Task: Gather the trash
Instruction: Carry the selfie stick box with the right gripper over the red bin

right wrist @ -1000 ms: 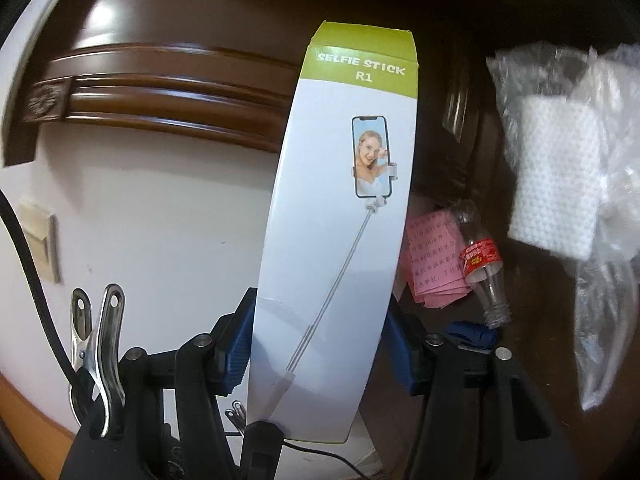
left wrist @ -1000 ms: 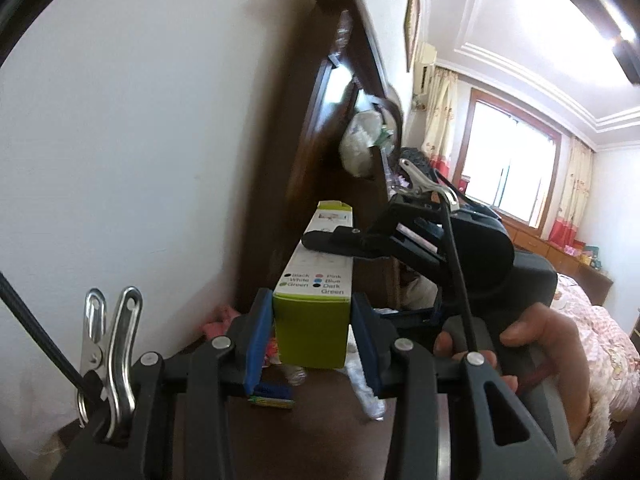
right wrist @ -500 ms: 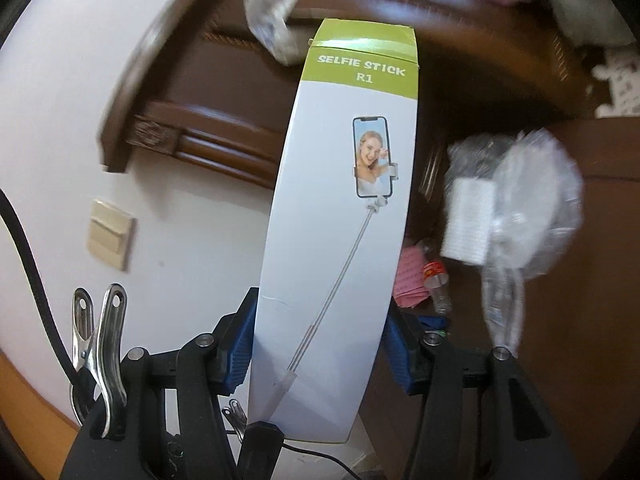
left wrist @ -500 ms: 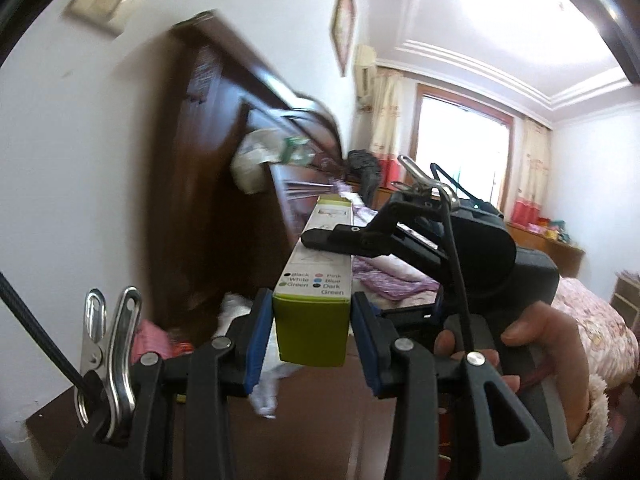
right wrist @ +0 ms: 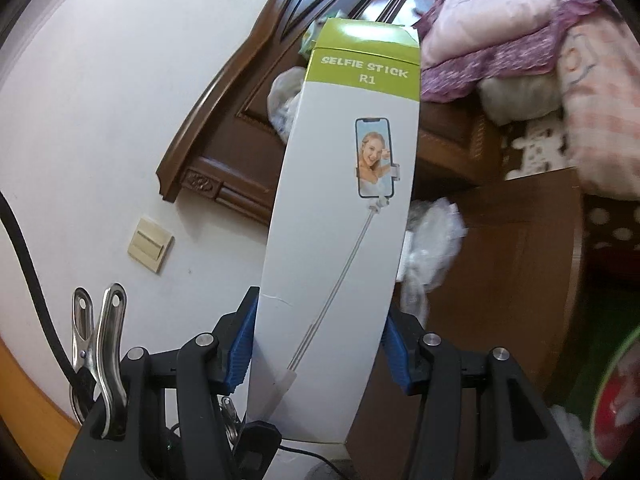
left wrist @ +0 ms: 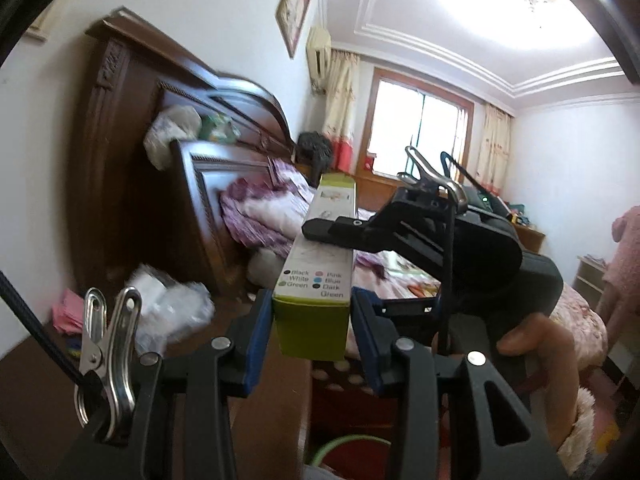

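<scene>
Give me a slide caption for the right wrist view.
Right tool clamps a white-and-green selfie stick box upright, before a dark wooden headboard and rumpled bedding.

Black gripper [left wrist: 312,320], blue jaws, fuzzy pink cuff [left wrist: 580,420]

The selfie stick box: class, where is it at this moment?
The selfie stick box fills the centre of both wrist views, clamped by the left gripper and right gripper, ahead of the wooden headboard.

A dark wooden headboard [left wrist: 132,148] stands against the wall beside a rumpled bed [left wrist: 264,216].
</scene>
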Demonstrator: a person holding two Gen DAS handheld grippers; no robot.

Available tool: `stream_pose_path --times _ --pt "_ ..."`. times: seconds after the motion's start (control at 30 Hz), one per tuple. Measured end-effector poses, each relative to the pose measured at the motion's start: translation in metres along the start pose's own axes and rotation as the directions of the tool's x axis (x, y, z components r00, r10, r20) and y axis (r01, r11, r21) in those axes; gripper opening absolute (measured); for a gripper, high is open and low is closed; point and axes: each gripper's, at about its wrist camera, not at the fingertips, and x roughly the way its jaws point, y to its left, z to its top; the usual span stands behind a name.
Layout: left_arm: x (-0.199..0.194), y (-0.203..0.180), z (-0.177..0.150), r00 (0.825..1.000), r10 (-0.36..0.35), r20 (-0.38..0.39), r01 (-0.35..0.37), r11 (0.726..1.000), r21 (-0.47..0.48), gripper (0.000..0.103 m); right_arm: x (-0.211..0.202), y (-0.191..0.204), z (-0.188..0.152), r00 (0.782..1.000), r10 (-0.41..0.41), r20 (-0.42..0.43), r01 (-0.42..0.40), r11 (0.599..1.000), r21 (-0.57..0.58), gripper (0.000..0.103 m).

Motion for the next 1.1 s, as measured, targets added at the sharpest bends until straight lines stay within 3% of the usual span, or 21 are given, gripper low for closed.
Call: stream_pose_path --times 0.33,0.67,0.83,1.1 --pt "0.012 -0.049 -0.035 0.99 -0.094 -0.103 0.09 0.995 -0.039 0.042 -0.07 -0.039 -0.014 0.99 -0.103 0.097 0.111 0.991 -0.081 0.056" --pt "0.039 -0.101 -0.069 0.963 -0.175 -0.207 0.172 0.985 -0.034 0.042 -0.133 -0.075 -0.022 0.972 -0.154 0.176 0.174 0.98 -0.101 0.056" --pt "0.055 -0.124 -0.097 0.925 -0.211 -0.315 0.201 0.978 -0.062 0.042 -0.162 -0.109 -0.032 0.966 -0.187 0.178 0.199 0.978 -0.056 0.056" --pt "0.081 -0.151 -0.137 0.867 -0.201 -0.455 0.218 0.976 -0.017 0.042 -0.197 -0.165 -0.057 0.966 -0.191 0.172 0.206 0.976 -0.076 0.056"
